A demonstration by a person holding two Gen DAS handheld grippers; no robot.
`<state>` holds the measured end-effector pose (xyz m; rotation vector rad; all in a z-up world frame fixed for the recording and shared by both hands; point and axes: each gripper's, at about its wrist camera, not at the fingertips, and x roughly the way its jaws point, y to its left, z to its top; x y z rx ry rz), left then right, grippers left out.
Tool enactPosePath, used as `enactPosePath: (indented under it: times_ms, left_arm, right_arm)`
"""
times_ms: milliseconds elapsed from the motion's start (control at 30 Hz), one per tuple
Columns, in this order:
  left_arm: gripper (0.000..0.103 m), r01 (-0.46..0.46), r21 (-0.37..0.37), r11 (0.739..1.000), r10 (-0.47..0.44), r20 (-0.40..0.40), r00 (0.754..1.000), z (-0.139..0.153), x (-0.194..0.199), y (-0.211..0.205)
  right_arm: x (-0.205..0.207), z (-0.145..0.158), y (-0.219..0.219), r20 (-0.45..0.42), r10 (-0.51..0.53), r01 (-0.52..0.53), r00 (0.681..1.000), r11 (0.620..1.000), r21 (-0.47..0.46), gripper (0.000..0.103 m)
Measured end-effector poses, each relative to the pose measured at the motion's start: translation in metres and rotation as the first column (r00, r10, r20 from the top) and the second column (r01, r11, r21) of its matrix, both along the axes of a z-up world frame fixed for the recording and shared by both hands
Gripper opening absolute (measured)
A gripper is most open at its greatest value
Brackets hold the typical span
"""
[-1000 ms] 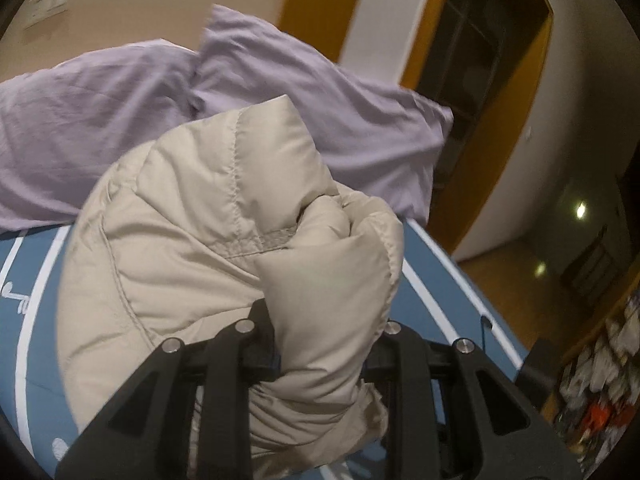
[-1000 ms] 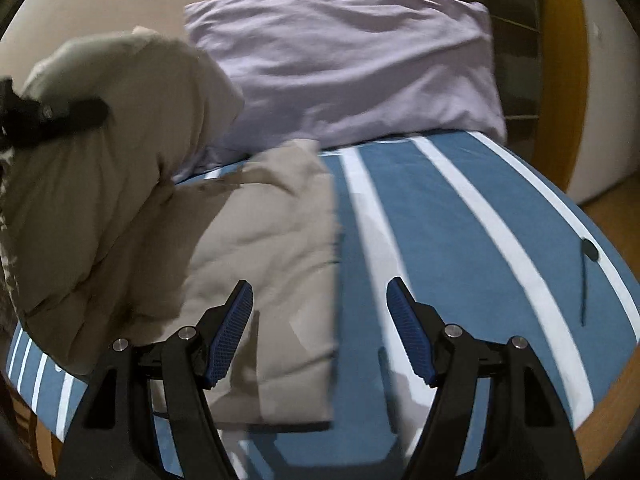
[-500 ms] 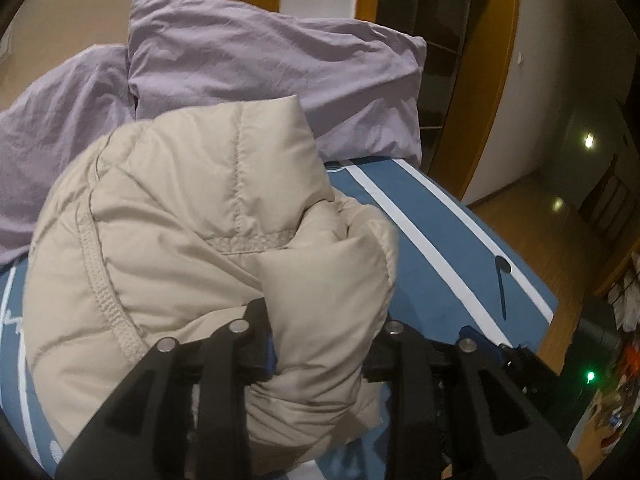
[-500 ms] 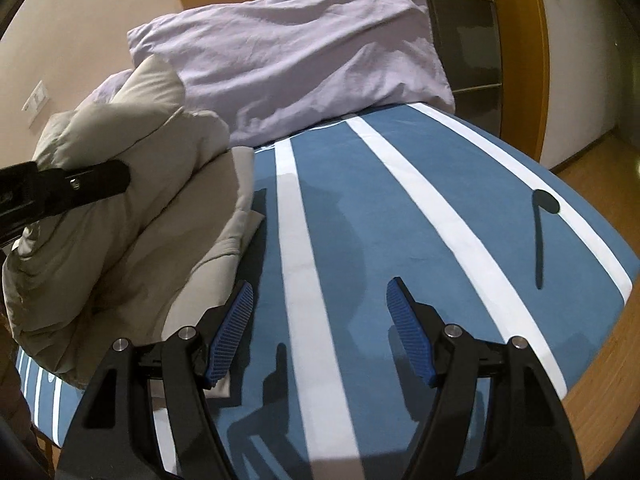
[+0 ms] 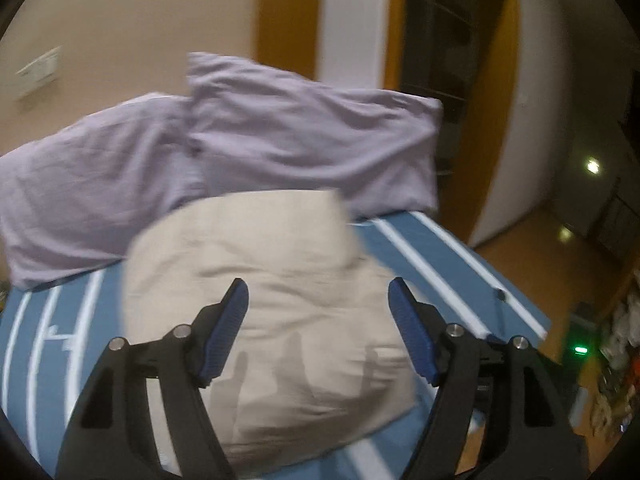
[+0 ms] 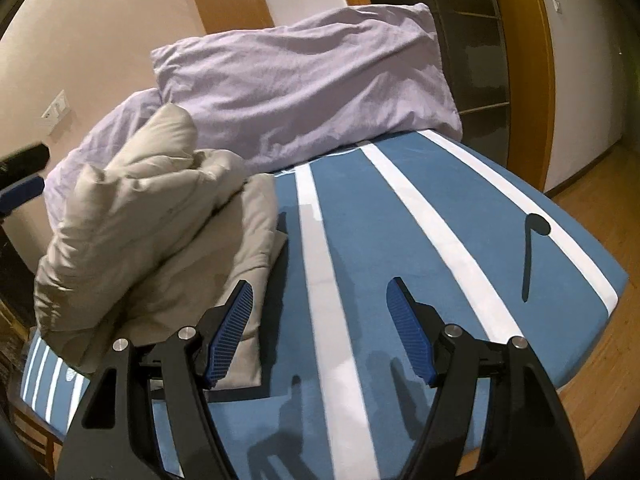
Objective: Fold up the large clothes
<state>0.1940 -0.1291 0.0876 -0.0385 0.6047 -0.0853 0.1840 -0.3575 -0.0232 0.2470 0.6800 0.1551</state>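
Note:
A beige puffer jacket (image 5: 280,248) lies in a folded heap on the blue, white-striped bed (image 5: 440,248). My left gripper (image 5: 316,320) hovers just above and in front of it. Its jaws are opening, the blue pads stand wide apart, and the jacket is seen behind the gap with no pad pressing on it. In the right wrist view the jacket (image 6: 152,216) bulges up at the left of the bed, and the left gripper (image 6: 24,176) shows at the far left edge. My right gripper (image 6: 320,320) is open over bare bedcover, to the right of the jacket's lower edge.
Two lilac pillows (image 6: 304,80) lean against the wall at the head of the bed (image 6: 400,208). A dark note-shaped mark (image 6: 532,240) sits near the bed's right edge. Wooden floor (image 6: 600,208) and a dark doorway lie beyond that edge.
The left gripper has let go of the jacket and drawn back; the bundle has dropped onto the bed. The right gripper has swung right, away from the jacket, and stayed open.

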Motion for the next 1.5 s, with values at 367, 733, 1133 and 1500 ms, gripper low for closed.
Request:
enactPosePath:
  times_ms: [367,733,1133,1500]
  left_arm:
    - [0.073,-0.246,-0.02,0.969,0.244,-0.087,0.966,-0.031,0.043,0.104]
    - [0.071,-0.139,-0.04,0.99,0.135,-0.087,0.987,-0.079,0.038,0.07]
    - [0.07,-0.069,-0.01,0.998,0.069,-0.051,0.996,-0.091,0.029,0.046]
    - [0.078,-0.046,0.027,0.999,0.047,-0.033,0.998,-0.092,0.027,0.035]
  right_arm:
    - [0.003,0.012,0.017,0.007,0.041,-0.041,0.999,0.999,-0.028,0.071]
    - [0.002,0.04,0.007,0.05,0.018,-0.016,0.999,0.999,-0.029,0.071]
    - [0.017,0.046,0.072,0.051,0.18,-0.177,0.982,0.982,-0.059,0.047]
    - [0.04,-0.005,0.076,-0.053,0.157,-0.16,0.986,0.985,-0.064,0.047]
